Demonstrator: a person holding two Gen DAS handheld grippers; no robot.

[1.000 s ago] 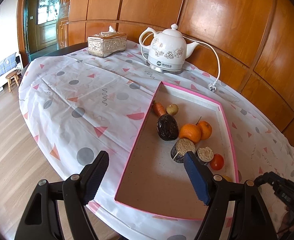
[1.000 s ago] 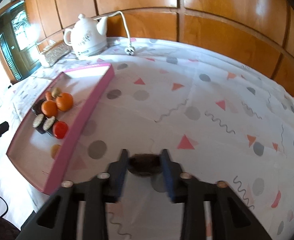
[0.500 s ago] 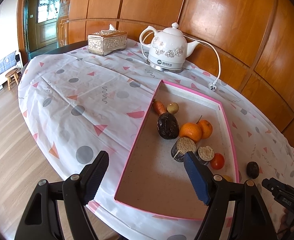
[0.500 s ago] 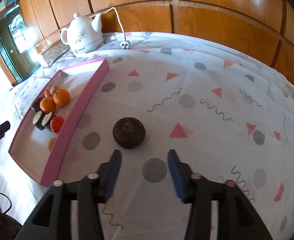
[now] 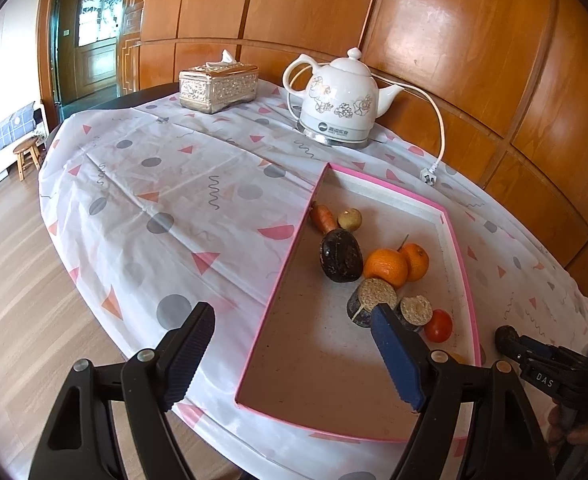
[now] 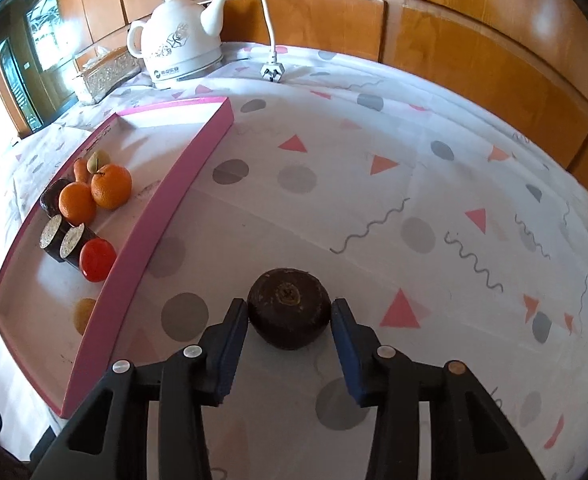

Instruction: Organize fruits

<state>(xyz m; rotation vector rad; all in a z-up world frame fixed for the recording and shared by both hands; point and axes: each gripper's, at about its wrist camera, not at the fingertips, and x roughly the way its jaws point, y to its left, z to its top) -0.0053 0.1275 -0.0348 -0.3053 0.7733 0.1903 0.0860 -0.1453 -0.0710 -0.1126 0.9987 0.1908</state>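
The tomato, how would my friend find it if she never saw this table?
Find the pink tray left of the dotted tablecloth. Go to its near half, by the inner wall. The tomato is the only shiny red ball, beside two dark cut rolls.

yellow fruit (image 5: 456, 357) mostly behind left fingers (image 5: 396, 354), kettle cord (image 6: 262, 4) partly hidden

Fruits (image 5: 386, 268) lie in the tray (image 5: 277, 288); kettle (image 5: 336, 110) stands behind it.
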